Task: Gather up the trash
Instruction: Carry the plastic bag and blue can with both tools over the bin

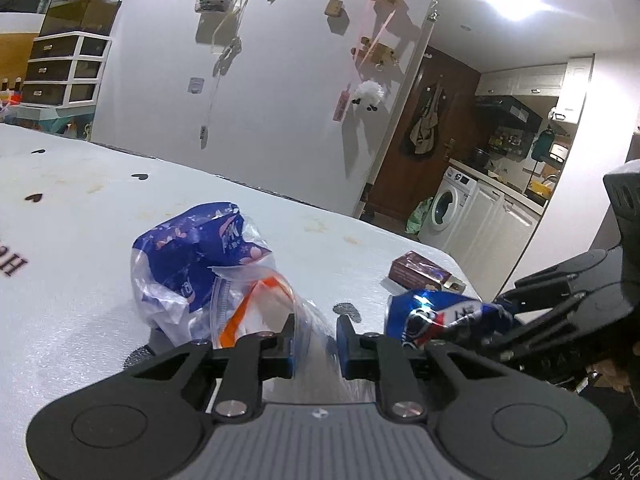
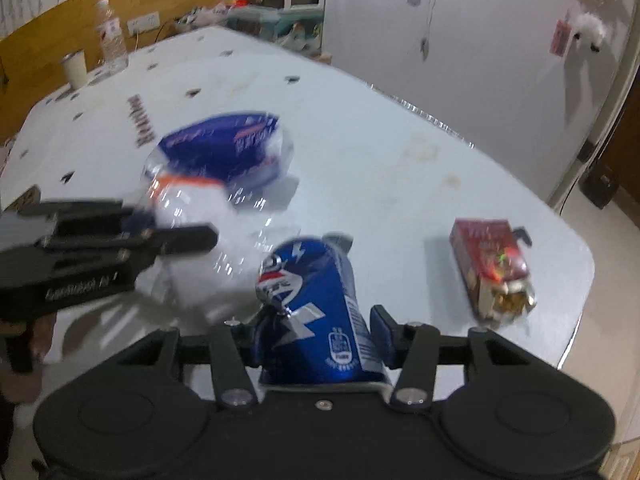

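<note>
While the clear zip bag (image 1: 256,304) lies open on the white table (image 1: 80,240), its mouth, edged with an orange strip, faces the bottom of the left wrist frame, and a crumpled blue wrapper (image 1: 196,248) fills its far end, above centre-left. What else is in the bag cannot be told through the glare on the plastic.

At the lower centre of that frame the left gripper (image 1: 315,340) has its jaws narrow, pinching the near lip of the bag; the clear film runs up between the blue pads (image 1: 345,340). In the right wrist frame the same gripper (image 2: 132,228) shows at left, blurred, at the bag's (image 2: 200,240) edge.

A crushed blue can (image 2: 316,312) sits at the lower centre of the right wrist frame, gripped by the right gripper (image 2: 316,344). Its jaws stand about half open, and each pad presses a side of the can. The can points up the frame, its top beside the bag's mouth. In the left wrist frame the can (image 1: 436,316) shows at lower right, with the right gripper's black linkage (image 1: 560,312) behind it.

A red carton (image 2: 492,268), torn open at its near end, lies alone on the table at right. At upper left stand a water bottle (image 2: 110,36) and a pale cup (image 2: 76,66), well apart from the trash.
</note>
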